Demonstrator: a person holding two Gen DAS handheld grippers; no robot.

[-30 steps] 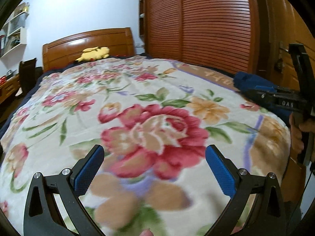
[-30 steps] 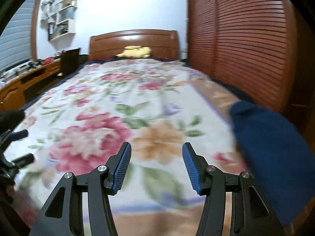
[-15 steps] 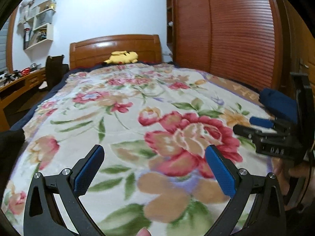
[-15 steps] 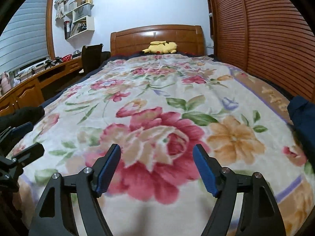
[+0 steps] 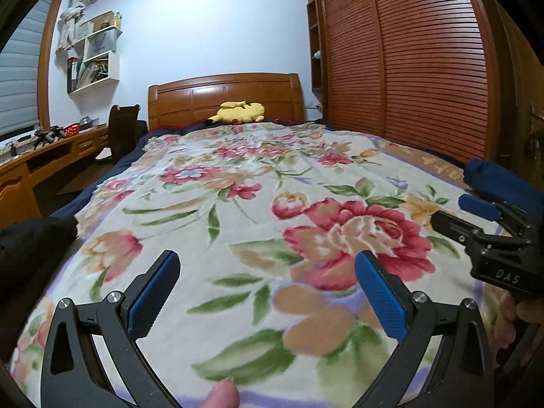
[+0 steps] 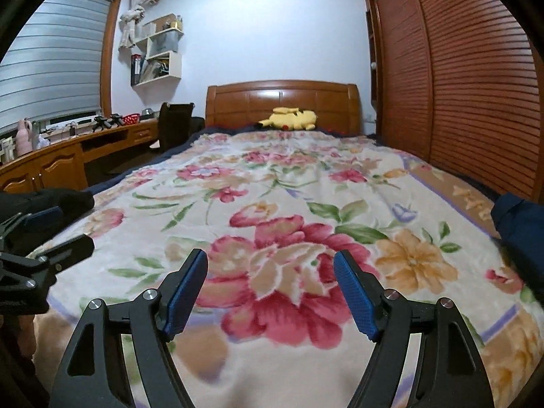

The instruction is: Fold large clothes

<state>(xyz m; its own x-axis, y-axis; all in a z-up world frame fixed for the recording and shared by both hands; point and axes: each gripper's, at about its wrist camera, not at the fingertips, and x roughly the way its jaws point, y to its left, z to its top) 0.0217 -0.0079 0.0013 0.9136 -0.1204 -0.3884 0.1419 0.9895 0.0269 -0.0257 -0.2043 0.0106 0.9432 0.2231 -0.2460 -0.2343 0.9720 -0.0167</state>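
The dark blue garment (image 6: 520, 231) is lying bunched off to the right of the right tongs (image 6: 272, 292), which, like the left tongs (image 5: 267, 294), are hanging released and empty over the floral blanket (image 5: 258, 183), so fetching it looks next.

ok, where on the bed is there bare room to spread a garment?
The blanket is bare through the middle, from the open fingers up to the yellow plush at the headboard. The near corners are taken: black cloth at the left edge, navy cloth at the right.
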